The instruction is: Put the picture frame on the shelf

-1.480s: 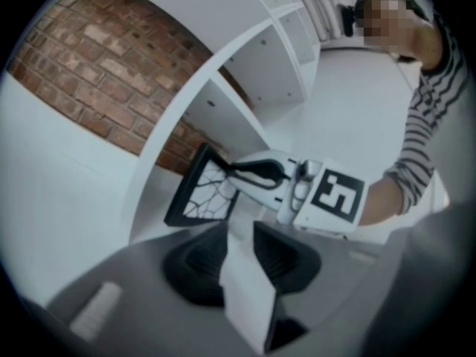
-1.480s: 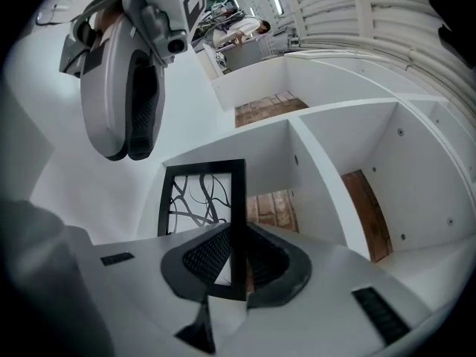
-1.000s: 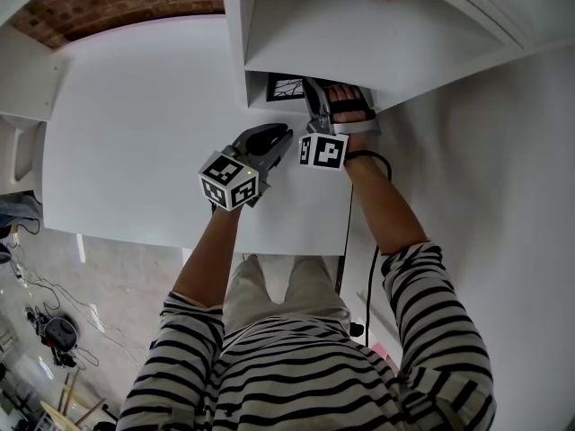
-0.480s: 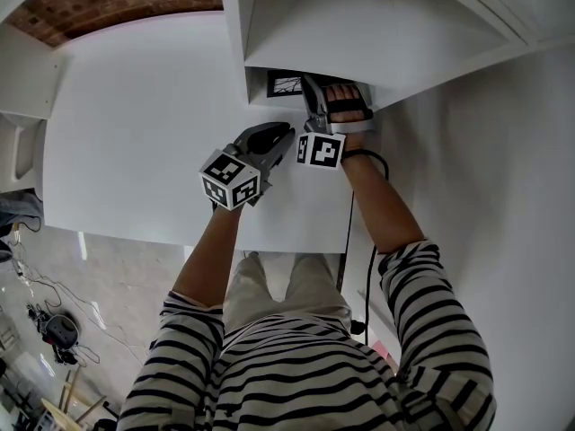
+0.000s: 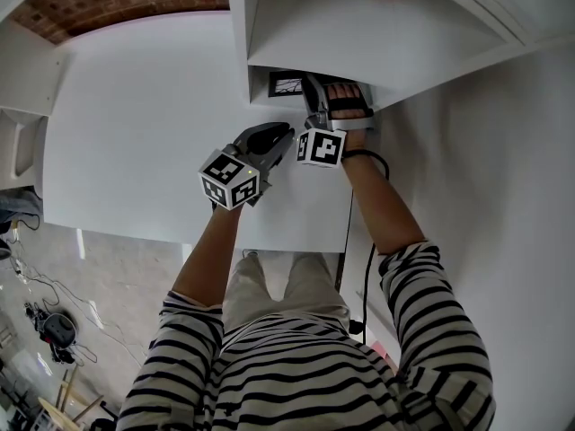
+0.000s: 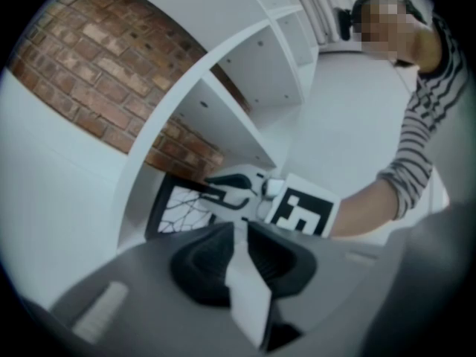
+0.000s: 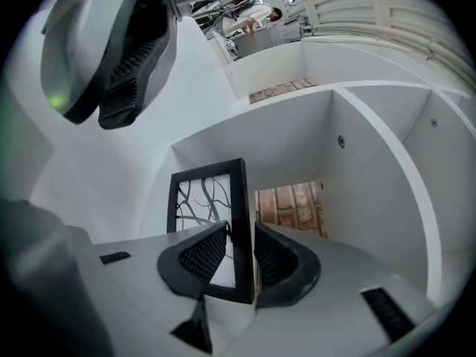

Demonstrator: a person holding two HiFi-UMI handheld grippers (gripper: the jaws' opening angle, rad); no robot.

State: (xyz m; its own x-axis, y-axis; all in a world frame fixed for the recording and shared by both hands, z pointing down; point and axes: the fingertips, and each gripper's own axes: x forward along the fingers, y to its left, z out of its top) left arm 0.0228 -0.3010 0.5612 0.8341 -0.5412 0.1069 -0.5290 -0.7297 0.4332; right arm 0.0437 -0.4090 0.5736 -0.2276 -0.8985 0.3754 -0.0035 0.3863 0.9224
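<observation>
A black picture frame (image 5: 286, 84) with a branch pattern stands upright on the floor of a white shelf cubby (image 5: 359, 34). My right gripper (image 5: 312, 92) reaches into the cubby. In the right gripper view the picture frame's (image 7: 212, 199) right edge is between the right gripper's (image 7: 239, 248) jaws. Those jaws have just been opening, and a thin gap shows at the pads. My left gripper (image 5: 283, 135) hovers just outside the cubby, below and left of the frame. The left gripper's (image 6: 236, 233) jaws are a narrow slit apart with nothing between them. From there the picture frame (image 6: 178, 208) and right gripper (image 6: 230, 192) show ahead.
The cubby's back is open onto a brick wall (image 7: 290, 207). Its side wall (image 7: 372, 184) stands close on the right of the frame. A broad white top (image 5: 144, 115) spreads to the left of the shelf unit. Cables lie on the floor (image 5: 54, 330) at the lower left.
Both hands stay where they were. The frame stands in the same spot in the cubby.
</observation>
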